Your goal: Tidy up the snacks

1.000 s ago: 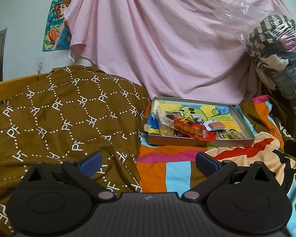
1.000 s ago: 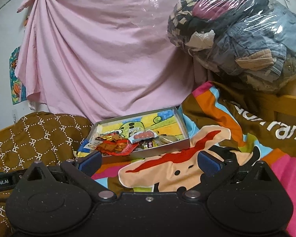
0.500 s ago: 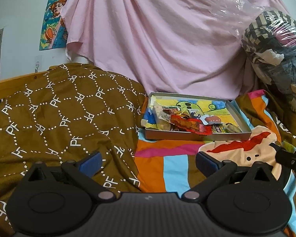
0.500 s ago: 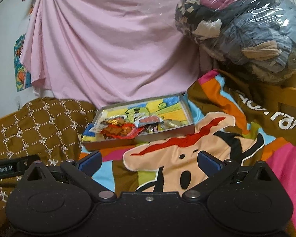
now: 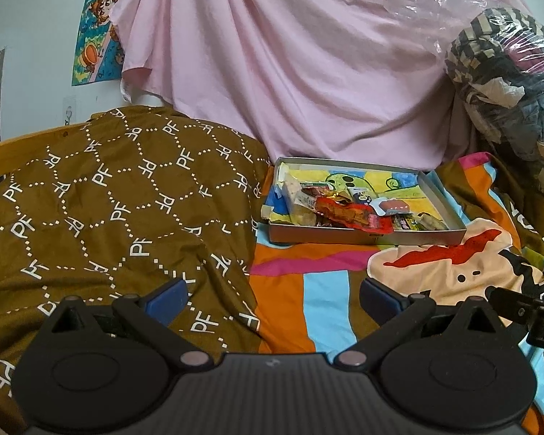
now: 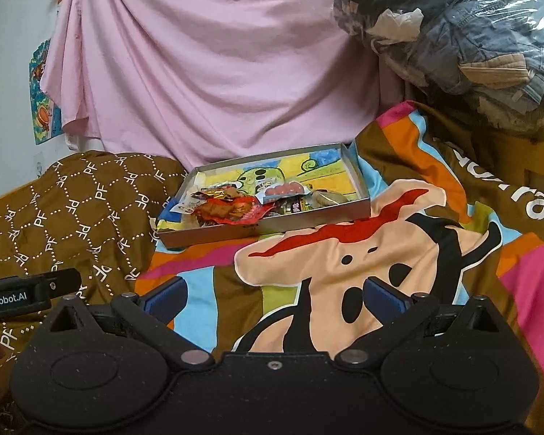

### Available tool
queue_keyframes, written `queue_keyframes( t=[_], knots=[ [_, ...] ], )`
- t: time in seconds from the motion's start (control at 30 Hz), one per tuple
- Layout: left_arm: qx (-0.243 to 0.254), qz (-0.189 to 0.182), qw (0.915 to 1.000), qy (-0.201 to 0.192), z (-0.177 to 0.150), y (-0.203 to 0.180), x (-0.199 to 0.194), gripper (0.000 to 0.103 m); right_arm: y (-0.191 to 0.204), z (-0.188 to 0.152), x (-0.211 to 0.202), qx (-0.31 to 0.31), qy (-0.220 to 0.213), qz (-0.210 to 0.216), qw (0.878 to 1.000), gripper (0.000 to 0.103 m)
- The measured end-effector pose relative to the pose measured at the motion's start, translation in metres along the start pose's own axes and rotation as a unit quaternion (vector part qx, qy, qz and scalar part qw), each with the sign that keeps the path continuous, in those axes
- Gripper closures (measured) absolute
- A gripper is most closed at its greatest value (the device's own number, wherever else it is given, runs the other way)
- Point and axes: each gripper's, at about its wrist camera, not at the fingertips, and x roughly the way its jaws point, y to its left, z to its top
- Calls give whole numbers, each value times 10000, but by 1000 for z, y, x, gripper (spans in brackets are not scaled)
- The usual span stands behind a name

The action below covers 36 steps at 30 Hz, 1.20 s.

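A shallow grey box (image 5: pixel 348 236) (image 6: pixel 361 177) with a cartoon-printed bottom lies on a colourful striped blanket (image 5: pixel 322 301) (image 6: pixel 453 253). Several snack packets are heaped along its near side, among them a red-orange wrapper (image 5: pixel 348 214) (image 6: pixel 228 210) and a clear pack of red round pieces (image 5: pixel 391 206) (image 6: pixel 284 190). My left gripper (image 5: pixel 272 295) is open and holds nothing, well short of the box. My right gripper (image 6: pixel 273 295) is also open and holds nothing, above the blanket's cartoon figure.
A brown patterned quilt (image 5: pixel 101 203) (image 6: pixel 65 203) is bunched left of the box. A pink sheet (image 5: pixel 290 61) hangs behind. A plastic-wrapped bundle of clothes (image 6: pixel 453 36) sits at the right. The other gripper's black tip (image 5: pixel 526 308) (image 6: pixel 29 290) shows at each view's edge.
Both grippers have tilted down and shifted slightly, so the box sits lower and larger in both views. The jaws stay open.
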Motion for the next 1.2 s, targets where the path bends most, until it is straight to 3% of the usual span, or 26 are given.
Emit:
queue_keyframes(
  t=[1.2],
  knots=[
    [58, 46, 10000, 5, -2, -2, -1, 0, 0, -2, 4, -36, 148, -5, 9999, 1]
  ],
)
